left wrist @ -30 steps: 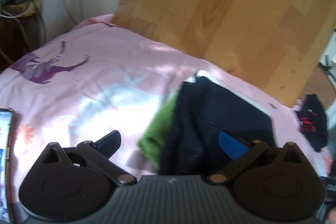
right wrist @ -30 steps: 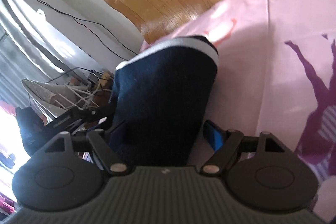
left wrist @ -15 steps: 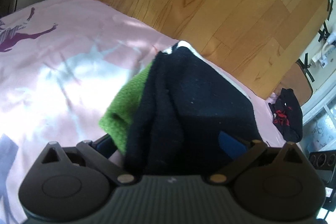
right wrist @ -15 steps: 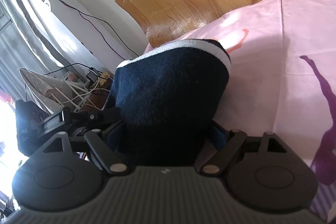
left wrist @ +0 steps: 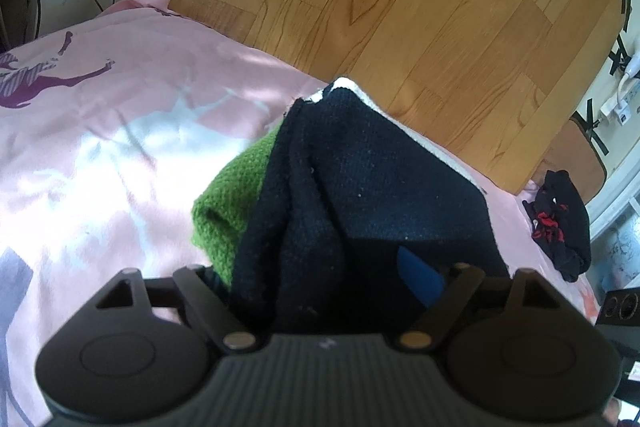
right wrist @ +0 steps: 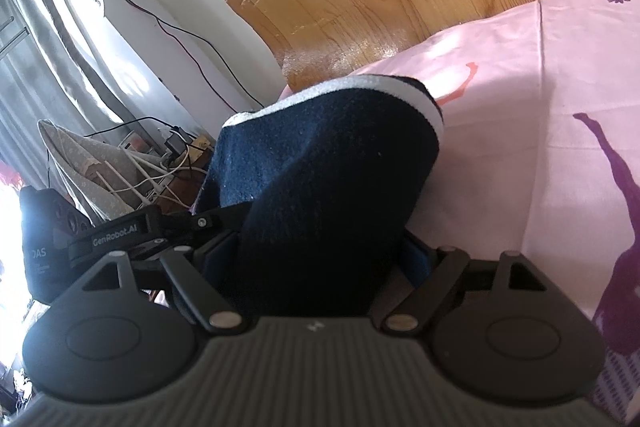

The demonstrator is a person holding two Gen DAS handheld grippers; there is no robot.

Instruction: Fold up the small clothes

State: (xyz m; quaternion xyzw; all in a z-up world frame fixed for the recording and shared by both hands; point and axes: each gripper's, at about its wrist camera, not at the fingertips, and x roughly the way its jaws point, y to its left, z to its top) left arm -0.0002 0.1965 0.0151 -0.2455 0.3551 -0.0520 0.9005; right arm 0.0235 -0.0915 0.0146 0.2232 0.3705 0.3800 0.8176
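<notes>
garment: navy knit sock (left wrist: pixel 372 195), fuzzy, white-edged cuff, green knit patch beside it
long axis: runs away from both cameras toward the wooden board (left wrist: pixel 400 7)
left gripper (left wrist: pixel 320 279): clamped on bunched navy folds
right gripper (right wrist: pixel 320 259): closed on the sock's near end
place: held above the pink printed bedsheet (left wrist: pixel 100 115)
also: black-and-red cloth (left wrist: pixel 560 223) well apart

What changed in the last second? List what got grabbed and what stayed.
The left tongs moved forward and closed on the navy sock, which was lying ahead of them a second ago. The right tongs also closed on the sock's other end; their fingers stood wider before. The green sock remains beside the navy one, and the black garment stays on the pink bedsheet.
</notes>
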